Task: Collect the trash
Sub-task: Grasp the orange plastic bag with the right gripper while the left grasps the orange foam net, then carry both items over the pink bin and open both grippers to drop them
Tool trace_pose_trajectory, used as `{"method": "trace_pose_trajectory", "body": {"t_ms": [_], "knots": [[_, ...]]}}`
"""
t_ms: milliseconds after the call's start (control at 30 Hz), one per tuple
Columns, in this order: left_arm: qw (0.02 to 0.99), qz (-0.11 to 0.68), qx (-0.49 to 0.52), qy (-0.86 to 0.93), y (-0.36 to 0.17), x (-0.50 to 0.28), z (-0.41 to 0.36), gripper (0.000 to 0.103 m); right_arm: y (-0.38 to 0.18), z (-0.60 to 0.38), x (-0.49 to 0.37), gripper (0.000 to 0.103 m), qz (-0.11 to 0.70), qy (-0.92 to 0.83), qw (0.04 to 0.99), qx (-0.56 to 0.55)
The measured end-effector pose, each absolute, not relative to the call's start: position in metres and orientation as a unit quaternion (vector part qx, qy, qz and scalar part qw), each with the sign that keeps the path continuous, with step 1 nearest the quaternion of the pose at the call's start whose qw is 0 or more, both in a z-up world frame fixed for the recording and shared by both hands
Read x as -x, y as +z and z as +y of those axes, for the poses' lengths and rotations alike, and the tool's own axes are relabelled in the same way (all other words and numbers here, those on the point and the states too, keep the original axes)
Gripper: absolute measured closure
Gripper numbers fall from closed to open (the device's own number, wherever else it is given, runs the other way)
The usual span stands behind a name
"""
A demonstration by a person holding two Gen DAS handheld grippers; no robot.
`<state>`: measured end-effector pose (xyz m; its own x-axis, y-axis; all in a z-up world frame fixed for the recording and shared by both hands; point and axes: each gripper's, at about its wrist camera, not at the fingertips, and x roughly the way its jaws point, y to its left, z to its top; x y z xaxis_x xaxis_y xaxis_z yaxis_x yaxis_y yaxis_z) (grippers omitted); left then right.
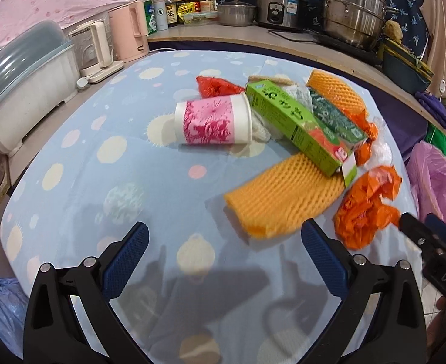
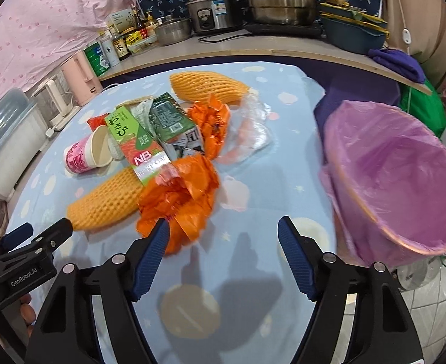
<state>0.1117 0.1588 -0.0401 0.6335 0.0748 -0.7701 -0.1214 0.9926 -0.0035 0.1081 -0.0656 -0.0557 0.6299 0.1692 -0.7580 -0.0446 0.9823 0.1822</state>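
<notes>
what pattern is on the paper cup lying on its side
White with a pink band of dandelion-like prints on the paper cup; clearest in the left wrist view.

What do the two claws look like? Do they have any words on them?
Both match: the left claw and right claw have black plastic arms with silver round bolts and ridged blue pads on the fingers. White lettering shows on their black bodies: "GenRobot.AI" on the left one, "DAS" on the right one.
</notes>
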Motion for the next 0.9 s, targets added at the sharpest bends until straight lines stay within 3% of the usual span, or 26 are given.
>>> {"method": "trace_pose_trajectory", "body": {"t_ms": [167,367,433,533,767,900], "knots": [[0.899,0.436,0.041,0.025,-0.052,-0.145,0.157,0.007,-0.069,-0.054,-0.132,0.042,0.439,0.062,0.893,-0.076],[0.886,0.460,0.057,0.013,-0.076,-0.165,0.158,0.008,-0.087,-0.052,-0.146,0.068,0.468,0.070,0.876,-0.094],[0.882,0.466,0.064,0.002,-0.081,-0.166,0.157,0.017,-0.090,-0.053,-0.146,0.076,0.470,0.076,0.874,-0.097],[0.884,0.464,0.057,-0.006,-0.082,-0.162,0.152,0.032,-0.090,-0.051,-0.142,0.077,0.464,0.080,0.878,-0.091],[0.881,0.468,0.055,-0.039,-0.077,-0.143,0.139,0.081,-0.079,-0.058,-0.123,0.083,0.452,0.084,0.884,-0.088],[0.881,0.467,0.059,-0.050,-0.070,-0.126,0.138,0.087,-0.070,-0.067,-0.110,0.083,0.444,0.080,0.888,-0.087]]}}
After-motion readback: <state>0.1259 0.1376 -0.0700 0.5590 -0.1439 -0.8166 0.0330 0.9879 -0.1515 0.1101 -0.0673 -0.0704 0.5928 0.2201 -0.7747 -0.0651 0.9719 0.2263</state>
